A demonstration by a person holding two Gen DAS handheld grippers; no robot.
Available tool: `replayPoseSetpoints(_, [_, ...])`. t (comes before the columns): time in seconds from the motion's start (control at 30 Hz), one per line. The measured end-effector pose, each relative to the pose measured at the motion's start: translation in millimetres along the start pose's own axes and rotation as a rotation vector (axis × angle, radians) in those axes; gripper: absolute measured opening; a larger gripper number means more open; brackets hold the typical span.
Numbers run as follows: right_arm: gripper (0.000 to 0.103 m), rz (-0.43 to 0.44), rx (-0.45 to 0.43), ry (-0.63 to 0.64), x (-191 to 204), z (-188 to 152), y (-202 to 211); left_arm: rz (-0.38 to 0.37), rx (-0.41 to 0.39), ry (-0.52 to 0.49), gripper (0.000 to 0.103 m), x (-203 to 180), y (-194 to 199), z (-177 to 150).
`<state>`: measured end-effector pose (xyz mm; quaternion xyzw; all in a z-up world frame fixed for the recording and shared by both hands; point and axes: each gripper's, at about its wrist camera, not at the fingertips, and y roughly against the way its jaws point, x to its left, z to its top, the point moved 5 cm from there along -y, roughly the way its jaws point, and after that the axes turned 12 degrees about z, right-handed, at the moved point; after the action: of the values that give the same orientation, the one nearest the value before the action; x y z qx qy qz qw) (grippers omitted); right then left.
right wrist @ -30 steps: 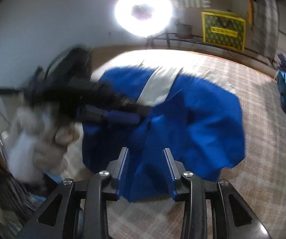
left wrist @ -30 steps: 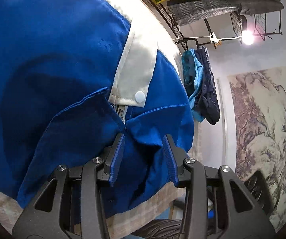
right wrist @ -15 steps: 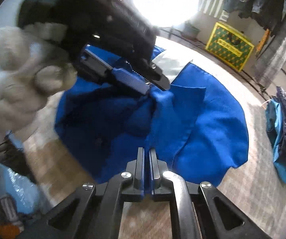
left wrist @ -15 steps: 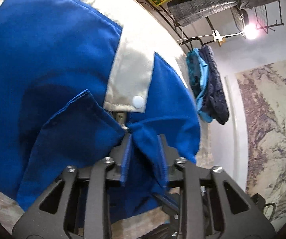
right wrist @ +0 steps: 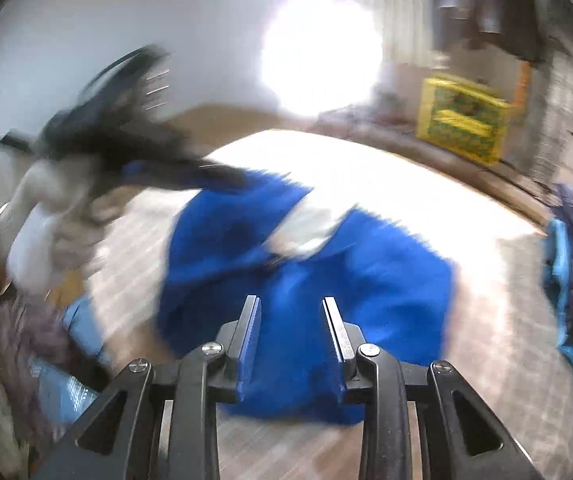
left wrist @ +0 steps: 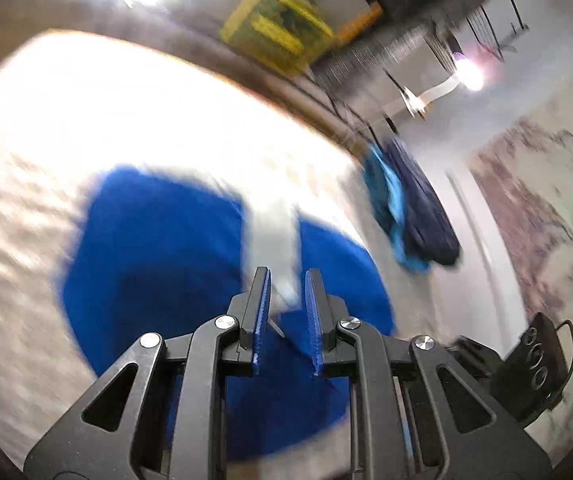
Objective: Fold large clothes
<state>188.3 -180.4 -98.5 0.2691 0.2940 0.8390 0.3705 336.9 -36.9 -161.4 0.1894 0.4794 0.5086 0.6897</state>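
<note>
Checked cloth covers the table (left wrist: 26, 280) under me, with a bright lamp glaring off its far half and a yellow crate (left wrist: 278, 34) beyond the far edge. From the left wrist camera I see the blue jacket (left wrist: 158, 264) lying in a heap on that cloth, its white strip (left wrist: 274, 228) running up the middle. My left gripper (left wrist: 286, 312) hangs above the near part of the jacket with its jaws apart and nothing between the pads; I see only jacket and white strip through the gap. Off to the right, other blue and navy clothes (left wrist: 414, 220) hang at the table's far corner. Everything here is smeared by motion, so I can't read fine folds.

Through the right wrist camera, the same jacket (right wrist: 366, 280) spreads across the middle of the table (right wrist: 506, 340), the white strip (right wrist: 314, 224) lying across its upper part. My right gripper (right wrist: 292, 340) is also spread wide and empty, poised over the jacket's near edge. At the left of this view the left gripper (right wrist: 134, 160) shows as a dark blur above the jacket's far-left corner, held by a gloved hand (right wrist: 58, 216).

I judge that I'm between folds: both tools are released and the jacket is rumpled, not yet a tidy stack. Next I'd need to pick a fresh edge or corner with each tool, pinch through a single layer, and carry it over evenly.
</note>
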Motion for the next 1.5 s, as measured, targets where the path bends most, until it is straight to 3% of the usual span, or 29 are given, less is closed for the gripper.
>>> replayPoseSetpoints(0.07, [0.031,-0.046,-0.034,-0.087,-30.6,12.4,-6.3,0.088,-0.055,0.021,0.015,25.2,-4.5,19.4])
replayPoseSetpoints(0.1, [0.031,-0.052,-0.038,-0.118,-41.5,15.7,-11.1,0.113,-0.046,0.037,0.015,36.2,-11.3,23.0])
replayPoseSetpoints(0.17, [0.031,-0.077,-0.026,-0.151,-59.3,17.8,-24.4,0.172,0.052,0.043,0.015,60.5,-39.8,18.6])
replayPoseSetpoints(0.27, [0.032,-0.086,0.051,-0.182,-77.2,4.7,-52.5,0.240,0.165,0.016,0.002,83.5,-71.0,-5.6])
replayPoseSetpoints(0.37, [0.032,-0.006,0.145,-0.274,-89.0,-24.0,-75.5,0.248,0.127,-0.094,0.003,79.4,-72.4,-22.5])
replayPoseSetpoints(0.5, [0.032,-0.022,0.214,-0.212,-81.7,-29.2,-82.3,0.240,0.161,-0.073,0.003,80.7,-66.7,-16.1])
replayPoseSetpoints(0.57, [0.031,0.021,0.165,-0.231,-81.3,-14.5,-66.8,0.230,0.120,-0.089,0.005,68.4,-54.1,-3.6])
replayPoseSetpoints(0.67, [0.034,0.034,0.019,-0.242,-89.9,20.7,-39.2,0.212,0.018,-0.192,0.010,33.3,-37.6,18.2])
replayPoseSetpoints(0.77, [0.038,0.060,-0.060,-0.252,-102.3,57.0,-37.8,0.184,-0.022,-0.250,0.011,4.3,-39.8,38.7])
replayPoseSetpoints(0.97, [0.029,0.106,0.067,-0.176,-100.8,90.8,-110.6,0.182,0.034,-0.329,0.012,-18.7,-88.6,63.4])
replayPoseSetpoints(1.1, [0.027,0.121,0.163,-0.142,-98.8,90.4,-156.2,0.193,0.123,-0.347,0.011,-6.1,-122.7,57.3])
replayPoseSetpoints(1.23, [0.026,0.117,0.320,-0.057,-92.0,67.1,-186.7,0.172,0.181,-0.384,0.011,10.4,-145.8,41.4])
replayPoseSetpoints(1.33, [0.026,0.125,0.311,-0.075,-96.2,56.8,-196.5,0.160,0.123,-0.411,0.011,13.5,-151.5,34.8])
replayPoseSetpoints(1.43, [0.025,0.148,0.325,-0.141,-104.1,60.6,-192.3,0.180,0.144,-0.435,0.011,6.3,-145.9,39.0])
replayPoseSetpoints(1.5, [0.026,0.141,0.303,-0.159,-102.9,69.6,-175.5,0.170,0.129,-0.395,0.011,8.0,-129.3,49.4])
